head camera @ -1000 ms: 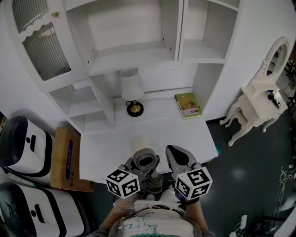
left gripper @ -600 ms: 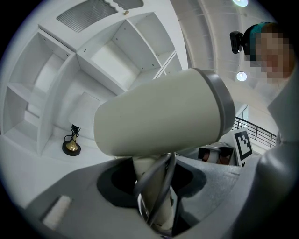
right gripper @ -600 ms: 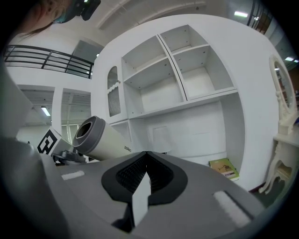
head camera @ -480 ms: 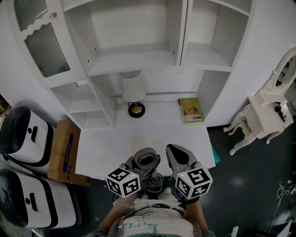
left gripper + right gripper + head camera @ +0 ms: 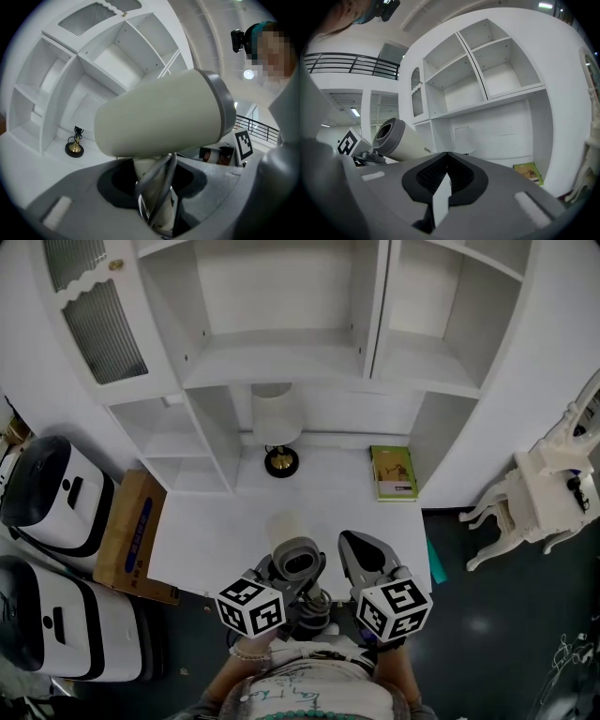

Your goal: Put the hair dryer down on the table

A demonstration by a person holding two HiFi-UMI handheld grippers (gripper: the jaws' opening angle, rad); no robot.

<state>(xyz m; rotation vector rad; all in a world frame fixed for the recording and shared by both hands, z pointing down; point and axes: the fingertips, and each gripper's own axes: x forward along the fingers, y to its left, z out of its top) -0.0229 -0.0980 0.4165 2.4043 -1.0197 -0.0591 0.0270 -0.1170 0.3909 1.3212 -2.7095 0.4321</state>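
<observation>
L tool [image 5: 157, 201] is clamped on the hair dryer [image 5: 159, 117] handle. Dryer is held up over near edge of tabletop [image 5: 211, 531], barrel toward shelves [image 5: 281, 352]. R tool [image 5: 440, 185] is beside it, jaws together, nothing between. Lamp [image 5: 278, 432] at back and green book [image 5: 395, 472] back-right are well apart from dryer. Cardboard box [image 5: 129, 538] is left of tabletop.

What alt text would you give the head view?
Seen from above, the left tool grips a cream hair dryer at the near edge of a white table; the right tool beside it is shut and empty. A lamp and green book sit farther back.
</observation>
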